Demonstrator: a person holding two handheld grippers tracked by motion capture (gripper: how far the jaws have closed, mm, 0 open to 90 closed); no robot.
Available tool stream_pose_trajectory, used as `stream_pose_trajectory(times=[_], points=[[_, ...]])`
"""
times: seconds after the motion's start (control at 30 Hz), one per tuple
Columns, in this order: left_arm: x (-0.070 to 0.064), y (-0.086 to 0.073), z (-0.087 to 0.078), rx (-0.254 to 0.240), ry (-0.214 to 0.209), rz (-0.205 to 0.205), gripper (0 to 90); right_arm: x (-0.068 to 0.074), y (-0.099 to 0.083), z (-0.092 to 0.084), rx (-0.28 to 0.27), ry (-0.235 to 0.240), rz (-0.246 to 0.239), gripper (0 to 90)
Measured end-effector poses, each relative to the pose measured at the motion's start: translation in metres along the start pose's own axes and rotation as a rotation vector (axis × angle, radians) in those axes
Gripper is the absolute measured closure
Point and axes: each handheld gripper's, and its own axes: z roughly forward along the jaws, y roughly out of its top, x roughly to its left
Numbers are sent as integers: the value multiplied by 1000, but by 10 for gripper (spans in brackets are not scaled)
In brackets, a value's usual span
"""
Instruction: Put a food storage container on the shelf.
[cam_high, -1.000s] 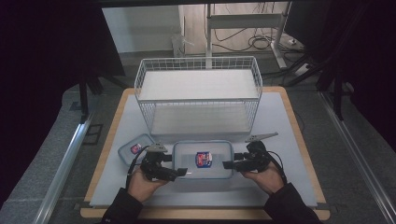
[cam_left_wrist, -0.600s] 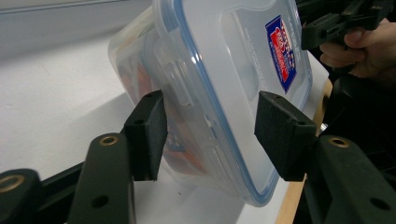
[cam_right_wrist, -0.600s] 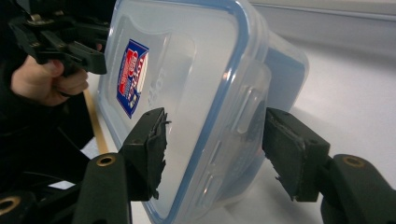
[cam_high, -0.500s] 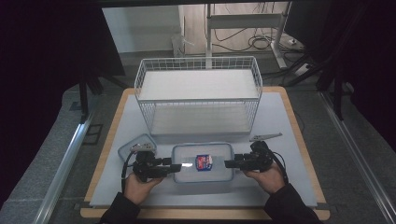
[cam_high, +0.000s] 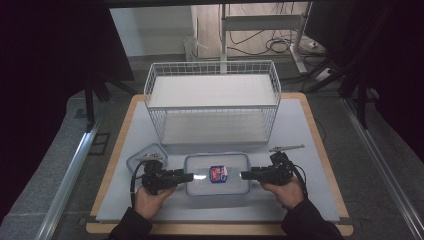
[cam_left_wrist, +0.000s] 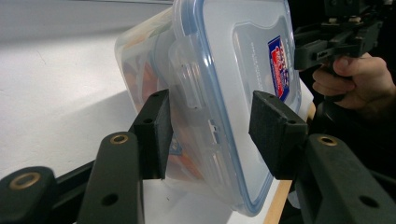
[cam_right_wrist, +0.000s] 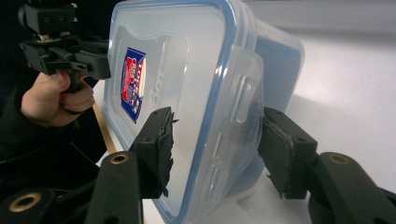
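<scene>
A clear plastic container with a blue-sealed lid and a red-and-blue label lies near the table's front edge. My left gripper holds its left end and my right gripper its right end. In the left gripper view my gripper has one pad on the container wall and one on the lid, either side of the latch flap. The right gripper view shows the same hold on the container. Both sets of jaws have just been closing with the container between them.
A white wire basket stands behind the container at mid-table. A smaller lidded box lies just behind my left hand. The white mat on the wooden board has bare room at the right.
Both grippers' jaws have narrowed onto the ends of the container. The left gripper has shifted slightly; the right hand and the container have stayed in place.
</scene>
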Motion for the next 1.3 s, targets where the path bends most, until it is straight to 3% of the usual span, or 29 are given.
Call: stream_pose_trajectory(times=[0.3,0.43,0.53,0.83,0.97,1.3], points=[[-6,4,0,-3,32,7,507,5,-1,-3,-10,-24,22,494],[-10,6,-3,-18,53,35,518,11,-1,-3,-23,-51,-14,501],[-9,7,-4,-33,44,31,520,12,0,-4,-35,-51,-27,501],[-19,20,-10,-54,47,92,519,23,9,-15,-83,-64,-82,501],[-21,25,-14,-60,44,96,519,29,15,-18,-88,-71,-102,502],[-31,51,-26,-73,47,125,522,40,36,-29,-125,-64,-138,508]])
